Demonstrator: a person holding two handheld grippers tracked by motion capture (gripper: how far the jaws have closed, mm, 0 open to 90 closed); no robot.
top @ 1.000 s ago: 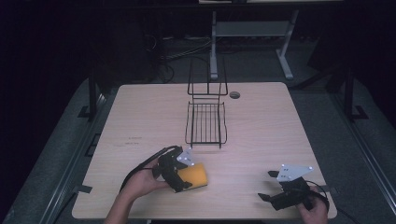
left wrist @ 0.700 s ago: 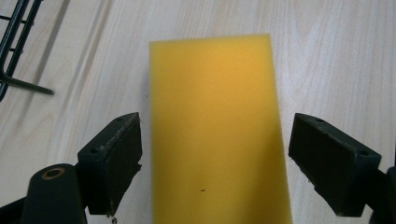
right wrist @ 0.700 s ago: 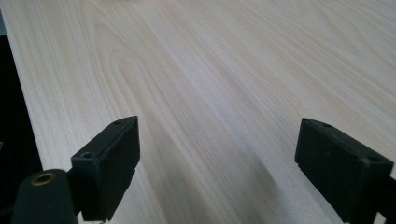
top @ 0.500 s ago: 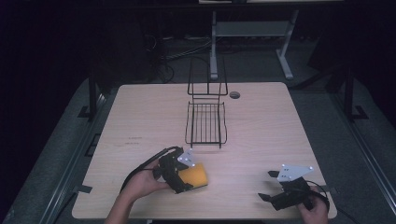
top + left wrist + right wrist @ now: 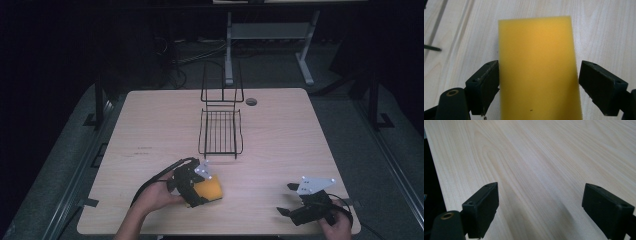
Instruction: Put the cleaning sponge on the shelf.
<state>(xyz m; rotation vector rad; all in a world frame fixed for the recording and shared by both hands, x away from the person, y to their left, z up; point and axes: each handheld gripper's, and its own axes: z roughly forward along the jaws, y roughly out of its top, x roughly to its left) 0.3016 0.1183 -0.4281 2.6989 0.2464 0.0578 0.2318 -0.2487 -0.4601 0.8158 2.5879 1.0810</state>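
Yellow sponge (image 5: 537,67) | between spread jaws of left gripper (image 5: 539,85) | left jaw touching

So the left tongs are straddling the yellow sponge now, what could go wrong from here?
Two risks, both guesses. The left tongs look open: one pad sits at the sponge edge, the other stands apart, so closing may push the sponge sideways on the table rather than clamp it. The sponge looks like soft foam, so a hard squeeze may fold it or let it slip on the way toward the wire rack. The right tongs sit open, too far off to steady it.
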